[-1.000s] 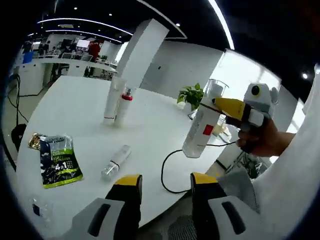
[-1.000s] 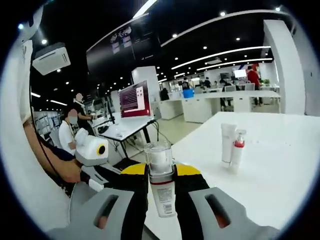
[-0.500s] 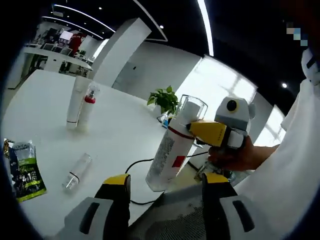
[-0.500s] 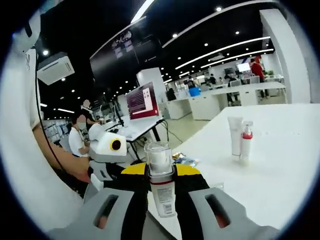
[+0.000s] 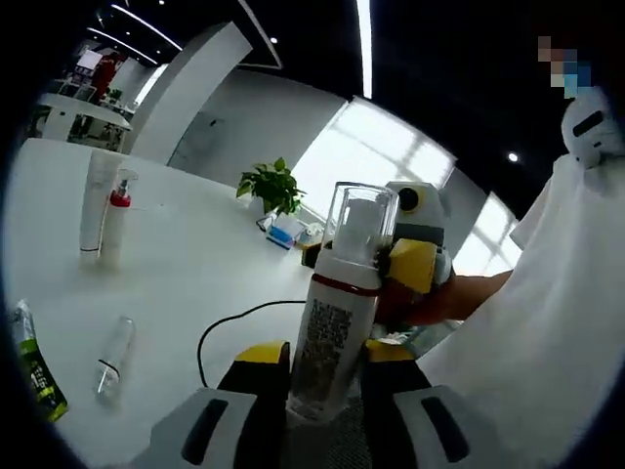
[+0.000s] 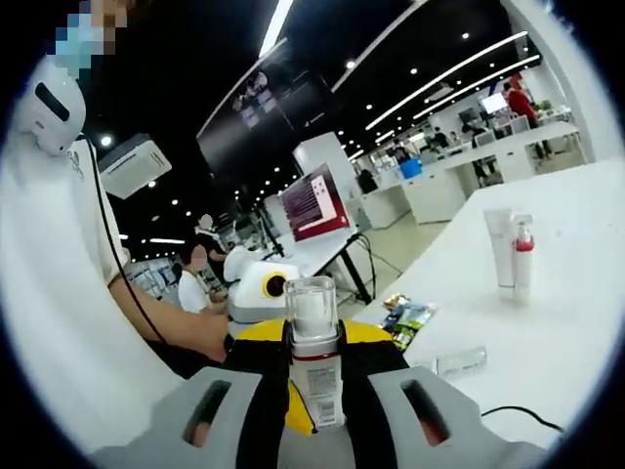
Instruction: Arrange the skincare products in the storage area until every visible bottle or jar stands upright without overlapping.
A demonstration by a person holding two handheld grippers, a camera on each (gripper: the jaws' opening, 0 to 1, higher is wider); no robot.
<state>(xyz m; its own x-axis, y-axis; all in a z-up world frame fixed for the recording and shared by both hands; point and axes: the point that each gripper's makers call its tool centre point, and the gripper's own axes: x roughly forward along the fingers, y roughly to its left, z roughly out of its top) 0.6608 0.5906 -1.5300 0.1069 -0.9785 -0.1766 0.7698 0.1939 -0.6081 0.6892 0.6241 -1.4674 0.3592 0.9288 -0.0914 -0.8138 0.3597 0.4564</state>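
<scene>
A: Where's the pump bottle [image 5: 335, 322]?
B: In the air above the near edge of the white table [image 5: 186, 283], label facing the left gripper view. Clear cap on top, red band under it.

A: Who has it?
B: The right gripper [image 6: 314, 391]. Its jaws are closed on the bottle's body in the right gripper view. In the left gripper view it comes in from the right, clamped at the bottle's neck, with the person's hand [image 5: 430, 303] behind it.

A: Left gripper [image 5: 322, 386]?
B: Its jaws sit on either side of the bottle's base. Can't tell if they touch or grip it.

A: The rest?
B: A white tube [image 5: 94, 200] and a red-collared pump bottle [image 5: 116, 217] stand upright, just beside each other, far across the table. A small clear bottle [image 5: 112, 357] lies on its side. A green sachet [image 5: 29, 366] lies flat near the left edge. A black cable [image 5: 229, 318] loops on the table.
</scene>
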